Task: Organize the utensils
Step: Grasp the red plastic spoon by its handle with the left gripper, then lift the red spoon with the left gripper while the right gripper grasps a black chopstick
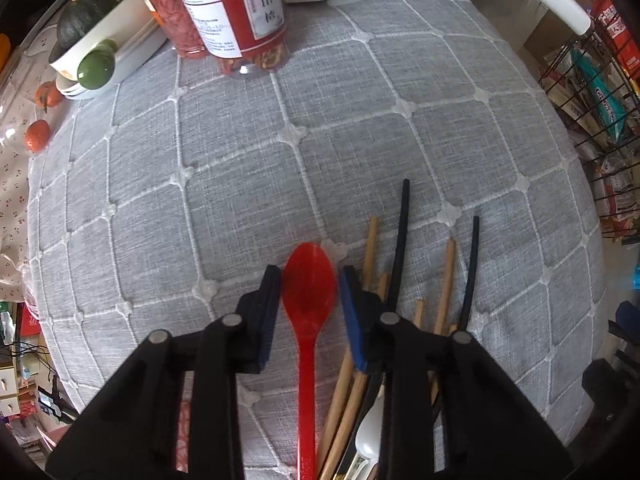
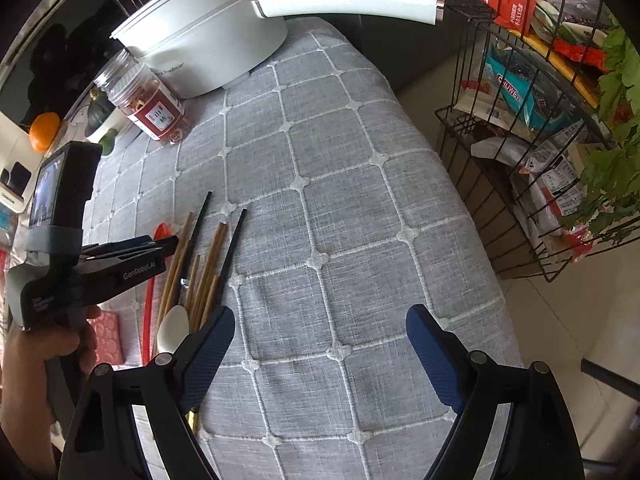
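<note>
Between the left gripper's (image 1: 310,300) narrowed pads lies the red spoon (image 1: 309,292), bowl flanked closely though contact is unclear, so the pickup step seems in hand and needs a final squeeze before lifting. Beside it, chopsticks (image 1: 444,280) and a white spoon (image 2: 173,328) lie jumbled, the right gripper (image 2: 320,344) spread wide over bare cloth. Beyond, the grey quilted tablecloth (image 2: 340,160) carries jars (image 1: 240,12) and a white pot (image 2: 208,40), with a wire rack (image 2: 520,140) alongside.

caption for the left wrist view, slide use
Left gripper straddles the red spoon beside chopsticks on grey tablecloth.
</note>
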Demonstrator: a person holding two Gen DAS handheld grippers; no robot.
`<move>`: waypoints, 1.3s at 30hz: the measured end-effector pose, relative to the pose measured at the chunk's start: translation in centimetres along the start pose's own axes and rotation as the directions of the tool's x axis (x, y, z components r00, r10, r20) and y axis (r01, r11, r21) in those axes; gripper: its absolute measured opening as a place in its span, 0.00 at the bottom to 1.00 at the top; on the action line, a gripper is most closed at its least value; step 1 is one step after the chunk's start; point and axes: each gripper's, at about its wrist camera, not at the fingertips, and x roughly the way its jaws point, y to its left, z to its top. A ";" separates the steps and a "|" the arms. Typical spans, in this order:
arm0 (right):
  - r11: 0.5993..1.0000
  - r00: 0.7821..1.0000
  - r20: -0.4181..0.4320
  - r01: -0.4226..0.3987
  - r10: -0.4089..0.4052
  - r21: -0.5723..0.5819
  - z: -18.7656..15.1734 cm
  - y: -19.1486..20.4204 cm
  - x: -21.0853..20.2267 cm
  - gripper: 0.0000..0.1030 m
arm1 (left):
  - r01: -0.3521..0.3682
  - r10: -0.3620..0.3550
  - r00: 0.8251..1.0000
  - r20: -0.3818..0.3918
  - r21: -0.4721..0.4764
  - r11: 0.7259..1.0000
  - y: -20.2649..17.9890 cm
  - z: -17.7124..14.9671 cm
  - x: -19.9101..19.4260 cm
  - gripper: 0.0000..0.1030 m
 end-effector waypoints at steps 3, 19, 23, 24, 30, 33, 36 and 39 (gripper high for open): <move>1.000 1.000 -0.006 -0.007 0.007 0.004 0.2 -0.2 0.4 0.86 | -0.022 0.022 1.000 0.013 0.026 0.999 -0.9 -0.4 -0.3 0.28; 0.976 0.974 -0.061 -0.217 0.217 0.020 2.2 2.3 5.6 0.37 | 0.157 -0.167 0.885 0.435 0.060 0.986 1.6 -9.4 -16.5 0.28; 0.972 0.970 -0.053 -0.234 0.236 0.035 3.0 3.4 6.9 0.32 | 0.163 -0.165 0.861 0.480 0.046 0.985 3.0 -12.2 -16.8 0.28; 0.973 0.971 -0.053 -0.230 0.231 0.032 3.1 3.8 7.2 0.31 | 0.159 -0.160 0.857 0.489 0.044 0.986 3.2 -12.7 -16.9 0.28; 0.994 0.995 -0.021 -0.099 0.098 -0.040 3.2 6.4 7.9 0.25 | 0.158 -0.146 0.831 0.537 0.025 0.987 4.6 -14.5 -16.5 0.28; 0.992 1.000 -0.009 0.022 -0.023 -0.127 2.5 8.5 8.0 0.24 | 0.158 -0.139 0.827 0.545 0.012 0.987 5.2 -14.8 -16.3 0.28; 0.983 0.996 -0.010 0.087 -0.089 -0.163 2.1 9.6 8.0 0.15 | 0.166 -0.133 0.821 0.555 -0.010 0.986 5.7 -15.2 -16.3 0.28; 0.983 0.996 -0.017 0.084 -0.088 -0.164 1.9 9.6 8.0 0.12 | 0.164 -0.120 0.820 0.560 -0.028 0.986 5.8 -15.6 -16.1 0.28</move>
